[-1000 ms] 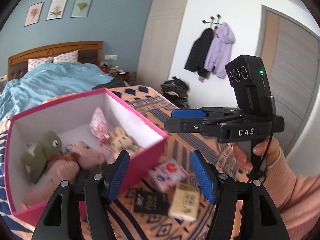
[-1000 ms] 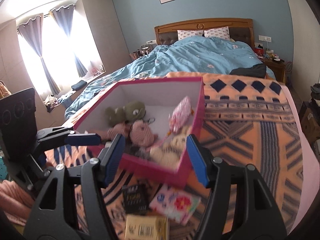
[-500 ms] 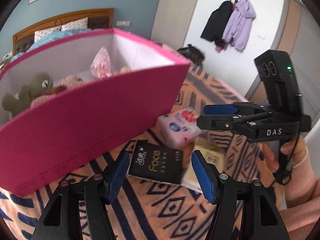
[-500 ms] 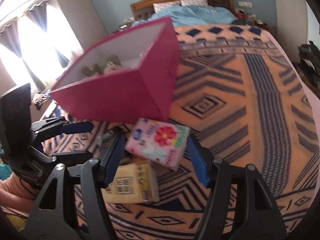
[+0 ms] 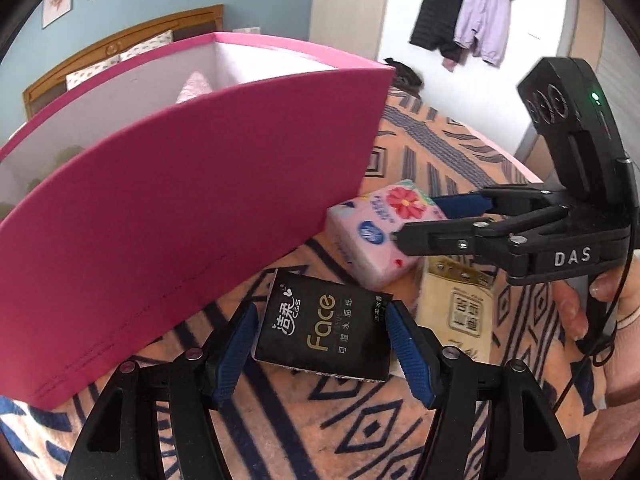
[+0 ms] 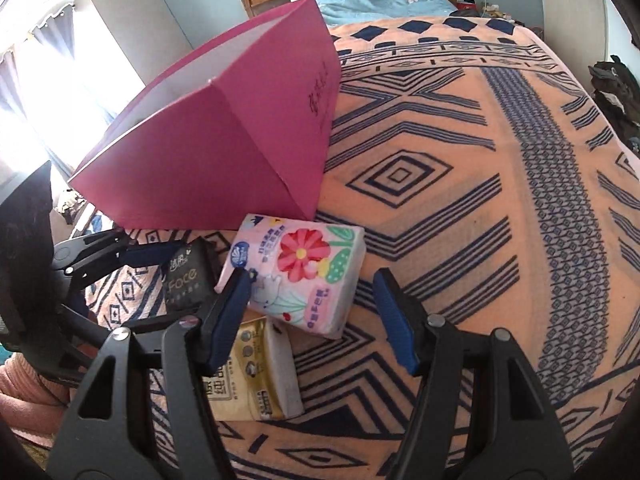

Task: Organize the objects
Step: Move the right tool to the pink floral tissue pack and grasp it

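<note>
- Here, the left tool (image 5: 320, 344) hangs low over the bed, its blue-padded jaws parted on either side of a flat black tissue packet printed "Face" (image 5: 326, 330); the jaws have just been opening a little, and the pads sit at the packet's edges without clearly pressing it.
- The black packet lies on the orange blanket with dark blue geometric pattern (image 6: 460, 184), just in front of the tall magenta cardboard box (image 5: 192, 216).
- The right tool (image 6: 312, 312) is released too, its jaws spread around the near end of a pink soft tissue pack with a red flower (image 6: 300, 276), one pad at the pack's left edge, the other standing clear.
- That pink pack rests tilted, overlapping a beige and gold tissue pack (image 6: 256, 372) lying beside it.
- A hand (image 5: 580, 304) in a pink sleeve grips the right tool's handle.
</note>
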The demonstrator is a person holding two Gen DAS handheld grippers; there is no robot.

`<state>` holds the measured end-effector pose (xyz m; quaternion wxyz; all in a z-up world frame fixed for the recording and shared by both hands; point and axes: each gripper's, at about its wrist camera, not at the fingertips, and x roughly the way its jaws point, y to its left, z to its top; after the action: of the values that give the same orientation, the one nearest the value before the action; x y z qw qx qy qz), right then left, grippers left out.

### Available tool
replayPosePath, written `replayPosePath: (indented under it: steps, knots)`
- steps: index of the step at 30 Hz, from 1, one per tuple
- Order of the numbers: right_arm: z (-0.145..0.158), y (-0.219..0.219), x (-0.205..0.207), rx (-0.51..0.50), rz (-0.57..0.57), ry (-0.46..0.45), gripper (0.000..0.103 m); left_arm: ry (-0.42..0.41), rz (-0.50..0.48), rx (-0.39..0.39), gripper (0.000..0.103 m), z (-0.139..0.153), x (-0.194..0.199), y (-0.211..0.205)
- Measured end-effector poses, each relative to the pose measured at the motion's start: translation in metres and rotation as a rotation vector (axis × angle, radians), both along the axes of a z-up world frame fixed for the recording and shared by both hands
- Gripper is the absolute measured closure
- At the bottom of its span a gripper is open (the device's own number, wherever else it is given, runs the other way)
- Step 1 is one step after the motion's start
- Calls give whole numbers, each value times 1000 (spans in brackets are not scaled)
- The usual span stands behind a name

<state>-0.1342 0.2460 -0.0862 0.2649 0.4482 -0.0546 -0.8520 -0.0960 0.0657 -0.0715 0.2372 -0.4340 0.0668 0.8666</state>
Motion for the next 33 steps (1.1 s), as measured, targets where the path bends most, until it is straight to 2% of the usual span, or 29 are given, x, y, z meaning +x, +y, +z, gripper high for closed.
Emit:
replayPosePath:
  steps: [3, 9, 12, 17, 20, 23, 26, 28, 29, 33]
  knots:
    - [1, -1, 3, -1, 17, 4, 46, -2, 44, 0, 34, 1, -1, -12]
    - [1, -4, 12, 0, 57, -8, 46, 2, 170, -9, 34, 2, 0, -44]
    - [1, -7, 18, 13, 70, -8, 47, 1, 199, -1, 36, 4, 0, -53]
    - [2, -8, 26, 6, 80, -12, 47, 12, 121, 89, 36, 16, 10, -49]
    - [4, 1, 21, -46, 45, -14, 47, 3, 51, 152, 36, 24, 10, -38]
    - [5, 7, 16, -76, 17, -20, 47, -13, 14, 164, 37, 24, 3, -21]
    - [4, 7, 14, -96, 14, -27, 47, -40, -14, 163, 46, 18, -3, -7]
    - [2, 6, 12, -108, 14, -33, 53, -68, -24, 166, 54, 13, -7, 0]
    - [2, 6, 11, -113, 11, -37, 60, -79, -31, 168, 56, 11, -9, 3]
    - [0, 7, 7, -138, 6, -53, 63, -125, -41, 191, 66, 4, -15, 6]
